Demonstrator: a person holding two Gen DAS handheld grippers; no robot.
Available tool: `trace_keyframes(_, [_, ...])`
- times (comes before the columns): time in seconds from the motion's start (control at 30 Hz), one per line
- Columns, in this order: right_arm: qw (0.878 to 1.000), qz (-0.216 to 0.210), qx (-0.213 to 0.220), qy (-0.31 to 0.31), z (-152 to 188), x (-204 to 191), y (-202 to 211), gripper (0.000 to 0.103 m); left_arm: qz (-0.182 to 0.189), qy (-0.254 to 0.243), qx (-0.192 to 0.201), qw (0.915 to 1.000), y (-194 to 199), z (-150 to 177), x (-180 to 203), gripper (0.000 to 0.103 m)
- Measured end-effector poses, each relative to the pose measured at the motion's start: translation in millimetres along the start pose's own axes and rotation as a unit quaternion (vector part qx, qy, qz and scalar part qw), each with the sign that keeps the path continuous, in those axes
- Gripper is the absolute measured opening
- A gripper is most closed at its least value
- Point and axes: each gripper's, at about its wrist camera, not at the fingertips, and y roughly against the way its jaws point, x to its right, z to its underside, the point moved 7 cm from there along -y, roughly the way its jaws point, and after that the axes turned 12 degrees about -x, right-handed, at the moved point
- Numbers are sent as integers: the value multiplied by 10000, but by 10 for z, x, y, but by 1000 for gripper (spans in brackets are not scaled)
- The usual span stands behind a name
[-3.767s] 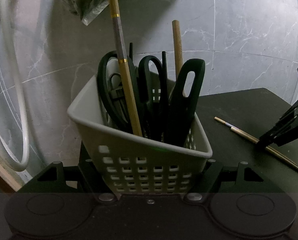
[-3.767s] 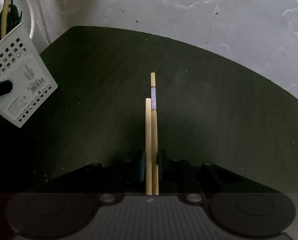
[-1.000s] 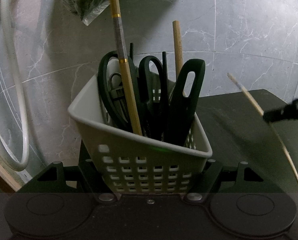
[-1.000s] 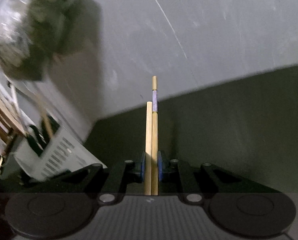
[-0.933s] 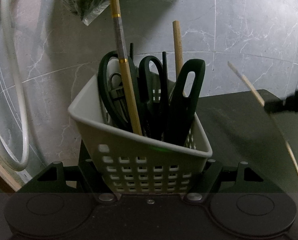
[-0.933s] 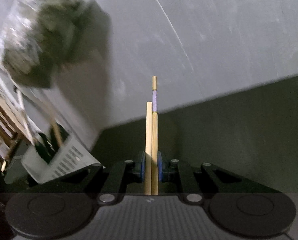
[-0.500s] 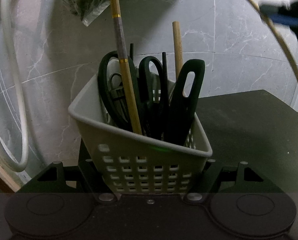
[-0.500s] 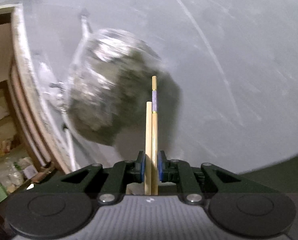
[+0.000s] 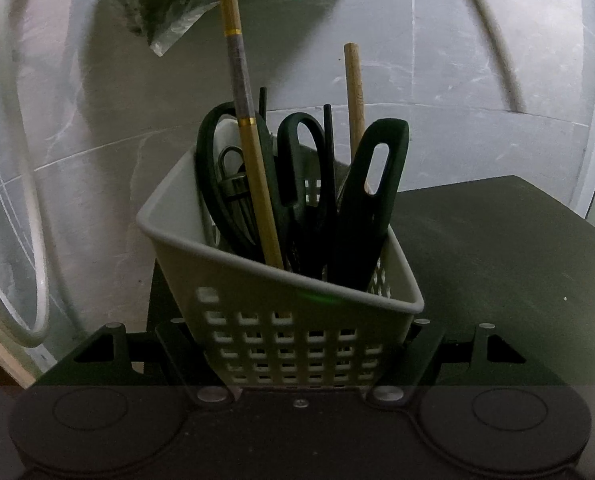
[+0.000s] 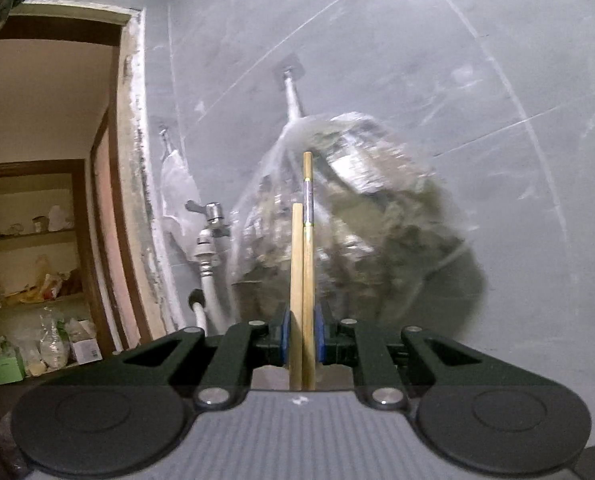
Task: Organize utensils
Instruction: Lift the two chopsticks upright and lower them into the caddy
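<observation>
the white basket [image 9: 281,320], low in the middle of the left wrist view, is clamped at its perforated base between the fingers of the left gripper [image 9: 297,364], spread wide around it. scissors [image 9: 301,164], a dark handle [image 9: 373,200] and two chopsticks [image 9: 249,136] are stood upright in it, above the dark counter [image 9: 497,260]. in the right wrist view a second pair of chopsticks [image 10: 302,280] is pinched side by side between the nearly closed fingers of the right gripper [image 10: 302,334], at frame centre, pointed toward a hanging plastic bag [image 10: 377,240] and a tap [image 10: 213,216] on the wall.
</observation>
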Motion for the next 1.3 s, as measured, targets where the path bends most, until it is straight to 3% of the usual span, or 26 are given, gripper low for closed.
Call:
trace_keyframes(0.23, [9995,-256,-26,-171,185,-162,-319,15,28,-25,-7,10000,-24,-26,-29,77])
trace_keyframes(0.5, [9997,-57,-172,-141,518,-203,-498,15,26,-24,-5,10000,-22,-23,-26,77])
trace_keyframes(1.3, [9946,176,-998,199,1124,-193,-416,15,34,-9,12,10000,-50,-39,-37,77])
